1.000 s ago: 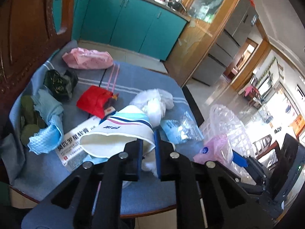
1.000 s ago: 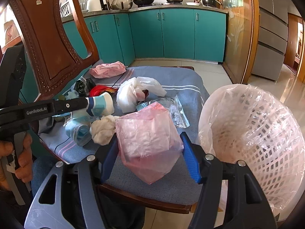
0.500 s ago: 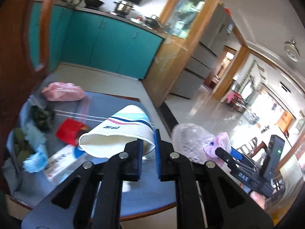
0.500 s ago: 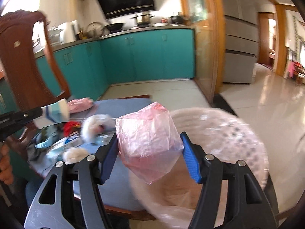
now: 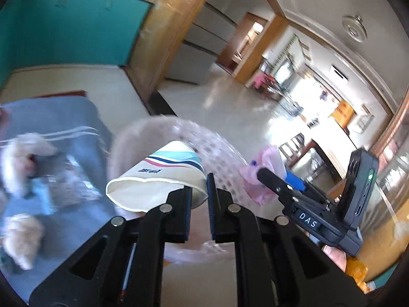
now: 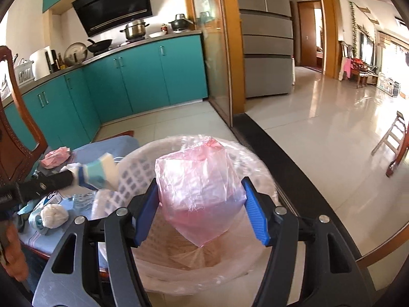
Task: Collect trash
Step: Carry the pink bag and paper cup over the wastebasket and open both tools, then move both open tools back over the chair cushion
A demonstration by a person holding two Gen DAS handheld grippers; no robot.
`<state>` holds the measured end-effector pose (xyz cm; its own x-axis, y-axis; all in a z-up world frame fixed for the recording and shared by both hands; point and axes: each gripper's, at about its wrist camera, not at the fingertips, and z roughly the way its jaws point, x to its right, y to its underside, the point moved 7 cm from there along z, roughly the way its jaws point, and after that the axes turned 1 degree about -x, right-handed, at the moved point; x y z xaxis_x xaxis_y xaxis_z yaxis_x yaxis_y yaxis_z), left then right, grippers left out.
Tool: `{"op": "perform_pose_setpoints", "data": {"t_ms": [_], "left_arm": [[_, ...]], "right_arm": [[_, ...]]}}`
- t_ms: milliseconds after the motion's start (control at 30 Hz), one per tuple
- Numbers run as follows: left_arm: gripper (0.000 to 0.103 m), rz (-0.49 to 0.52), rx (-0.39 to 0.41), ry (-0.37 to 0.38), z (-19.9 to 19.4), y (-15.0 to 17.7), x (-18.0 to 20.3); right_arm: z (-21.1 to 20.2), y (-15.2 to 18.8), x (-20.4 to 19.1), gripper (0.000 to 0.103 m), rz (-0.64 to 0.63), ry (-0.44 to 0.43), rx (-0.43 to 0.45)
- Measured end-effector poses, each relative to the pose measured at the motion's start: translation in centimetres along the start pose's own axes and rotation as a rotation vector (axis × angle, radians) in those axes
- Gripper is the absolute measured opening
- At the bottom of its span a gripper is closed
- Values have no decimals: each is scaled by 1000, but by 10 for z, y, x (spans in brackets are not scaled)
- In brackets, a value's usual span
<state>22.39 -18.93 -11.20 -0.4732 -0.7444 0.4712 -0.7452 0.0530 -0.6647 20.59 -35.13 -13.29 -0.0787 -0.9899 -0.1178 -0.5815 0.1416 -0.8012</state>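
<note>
My left gripper (image 5: 199, 192) pinches a paper cup (image 5: 158, 179), my right gripper (image 6: 202, 209) a pink bag (image 6: 199, 192), over the basket (image 6: 143, 168) at lower centre; tissues (image 6: 55, 215) remain lower left.

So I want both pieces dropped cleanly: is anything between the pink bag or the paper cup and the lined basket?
Nothing visible. The pink bag in the right tongs hangs over the open basket; the paper cup in the left tongs is at its rim.

Your striped paper cup (image 5: 163, 179) lies tipped sideways by the lined white basket's (image 6: 245, 278) rim; your puffy pink plastic bag (image 6: 199, 194) hangs above its opening.
</note>
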Motion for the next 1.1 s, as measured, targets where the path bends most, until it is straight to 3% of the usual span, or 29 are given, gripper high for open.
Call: {"op": "perform_pose_setpoints", "data": {"t_ms": [67,167,200,367,500,700,900,1033,1100], "left_arm": [[17,-7,-21,2,12,4,2],[52,-53,-29,-17,19,8,-9],[56,-68,-22,-24,17,10,-18],[67,-119,59,-118,-18,10,-42],[75,-101,141,-289,-59,13,-61],[86,-141,212,-556,-122,33,-108],[92,-202,197,-682,-160,57,-143],[92,-250,194,-713,-182,74,-157],[92,-268,202,-716,-189,80,-156]], "right_arm": [[0,1,5,63,3,6,-4],[3,3,4,64,5,3,-15],[4,2,1,64,5,-2,-20],[13,7,-12,69,-8,-31,-45],[18,10,-26,83,-17,-55,-58],[19,9,-54,90,-76,-83,-49],[17,10,-93,91,-128,-158,-45],[3,10,-124,91,-170,-221,-6],[-9,6,-133,98,-181,-240,30]]}}
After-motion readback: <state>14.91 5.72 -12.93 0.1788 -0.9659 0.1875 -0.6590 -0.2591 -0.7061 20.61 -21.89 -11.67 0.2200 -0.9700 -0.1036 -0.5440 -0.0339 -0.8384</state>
